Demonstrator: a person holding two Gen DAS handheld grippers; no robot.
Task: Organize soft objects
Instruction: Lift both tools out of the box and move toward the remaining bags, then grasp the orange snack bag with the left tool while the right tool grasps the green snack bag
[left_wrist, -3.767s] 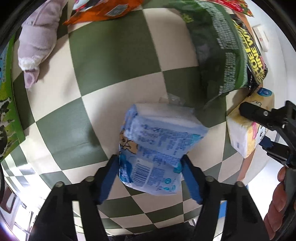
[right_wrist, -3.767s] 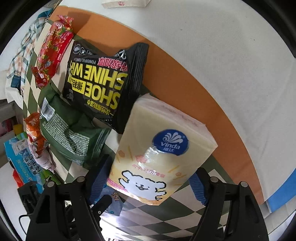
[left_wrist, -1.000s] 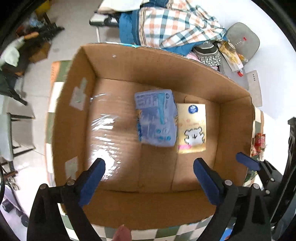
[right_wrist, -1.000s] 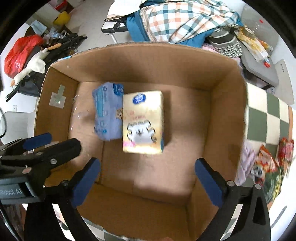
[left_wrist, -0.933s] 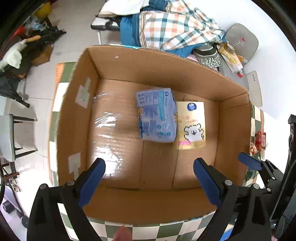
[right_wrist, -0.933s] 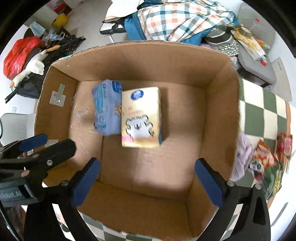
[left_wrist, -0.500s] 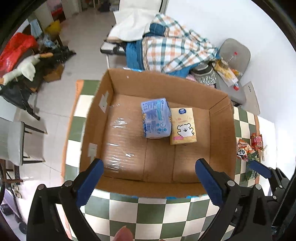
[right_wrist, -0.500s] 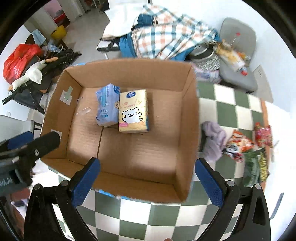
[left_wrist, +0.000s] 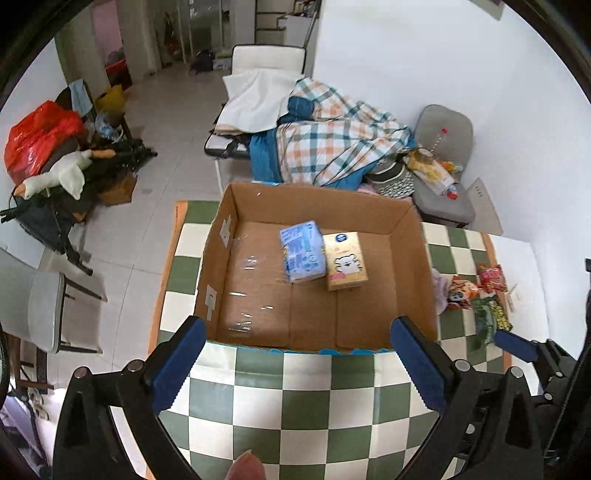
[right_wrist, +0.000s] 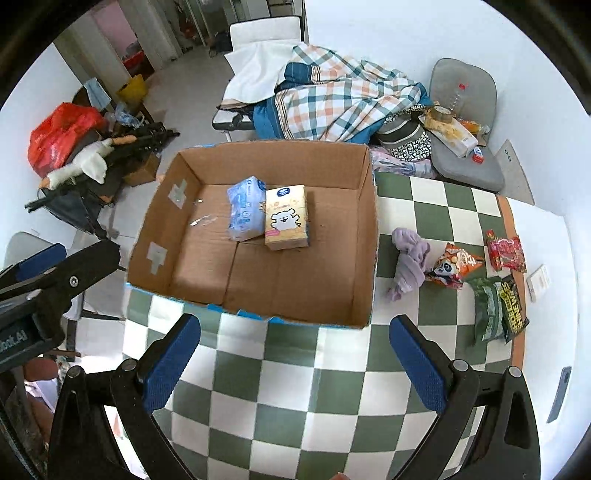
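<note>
From the left wrist, the left hand-held gripper (left_wrist: 295, 354) hung wide open and empty over the checkered bench (left_wrist: 303, 402), short of the cardboard box (left_wrist: 413, 266), on whose floor the blue tissue pack (left_wrist: 303, 252) lay touching the yellow tissue pack (left_wrist: 345, 260) toward the far wall. From the right wrist, the right hand-held gripper (right_wrist: 293, 356) was likewise spread open holding nothing, with both packs inside the box ahead of it, and right of the box lay a purple cloth (right_wrist: 408, 262) beside several snack bags (right_wrist: 496, 308).
</note>
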